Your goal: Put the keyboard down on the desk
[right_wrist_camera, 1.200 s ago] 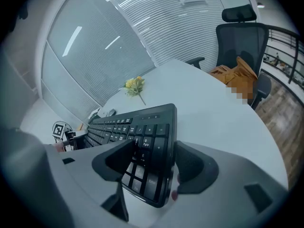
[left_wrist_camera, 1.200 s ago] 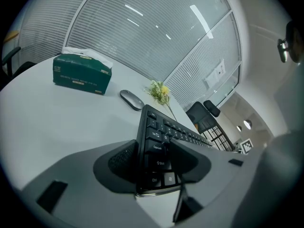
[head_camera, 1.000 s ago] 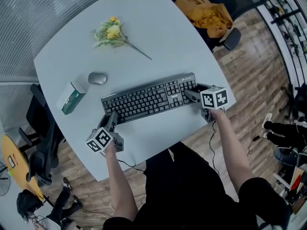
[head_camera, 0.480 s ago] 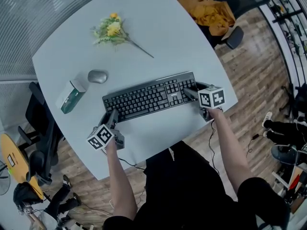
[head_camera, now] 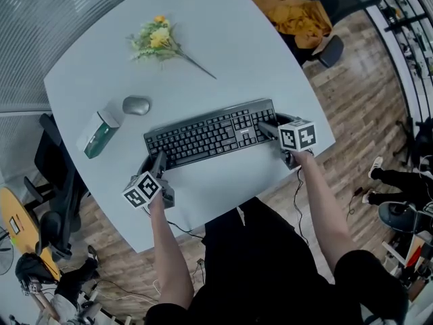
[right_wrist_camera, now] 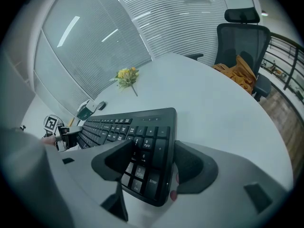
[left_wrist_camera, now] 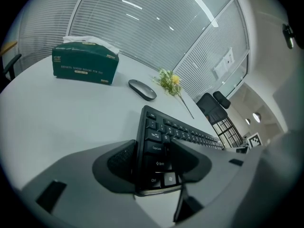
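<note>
A black keyboard [head_camera: 210, 134] lies across the near part of the pale grey desk [head_camera: 230, 39], held at both ends. My left gripper [head_camera: 157, 164] is shut on its left end, one jaw over the keys and the other under the edge [left_wrist_camera: 152, 160]. My right gripper [head_camera: 267, 128] is shut on the number-pad end [right_wrist_camera: 152, 163] in the same way. In the right gripper view the keyboard [right_wrist_camera: 128, 122] sits very low over the desk. I cannot tell whether it rests on the surface. In the left gripper view the keyboard [left_wrist_camera: 180, 132] runs away from the jaws toward the right gripper.
A green tissue box [head_camera: 98, 133] and a grey mouse [head_camera: 136, 105] sit left of the keyboard. A bunch of yellow flowers [head_camera: 159, 42] lies farther back. A black chair with an orange cloth [head_camera: 298, 12] stands beyond the desk's right corner. The desk's near edge is close behind both grippers.
The keyboard and both grippers have shifted only slightly toward the far side of the desk. Both grips are unchanged.
</note>
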A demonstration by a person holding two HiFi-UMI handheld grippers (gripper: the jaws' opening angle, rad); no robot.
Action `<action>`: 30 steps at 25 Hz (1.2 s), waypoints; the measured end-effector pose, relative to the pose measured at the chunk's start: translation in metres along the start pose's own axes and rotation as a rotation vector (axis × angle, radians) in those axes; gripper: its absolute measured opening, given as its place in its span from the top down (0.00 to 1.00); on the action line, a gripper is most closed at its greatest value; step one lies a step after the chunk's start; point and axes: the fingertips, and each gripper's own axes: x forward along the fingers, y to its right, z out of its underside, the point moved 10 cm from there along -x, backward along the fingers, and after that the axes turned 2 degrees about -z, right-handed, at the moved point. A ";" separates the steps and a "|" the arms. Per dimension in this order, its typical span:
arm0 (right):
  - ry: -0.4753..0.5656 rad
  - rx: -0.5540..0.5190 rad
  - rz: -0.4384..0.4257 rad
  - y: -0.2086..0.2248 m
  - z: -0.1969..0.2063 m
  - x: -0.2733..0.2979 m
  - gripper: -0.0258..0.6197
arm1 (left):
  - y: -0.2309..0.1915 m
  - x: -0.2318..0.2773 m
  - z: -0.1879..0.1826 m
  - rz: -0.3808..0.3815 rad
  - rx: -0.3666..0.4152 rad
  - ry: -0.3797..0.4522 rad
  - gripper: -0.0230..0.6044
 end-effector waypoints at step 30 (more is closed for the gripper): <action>-0.029 -0.016 0.084 -0.005 0.002 0.003 0.51 | 0.002 0.000 0.002 -0.064 0.110 -0.013 0.62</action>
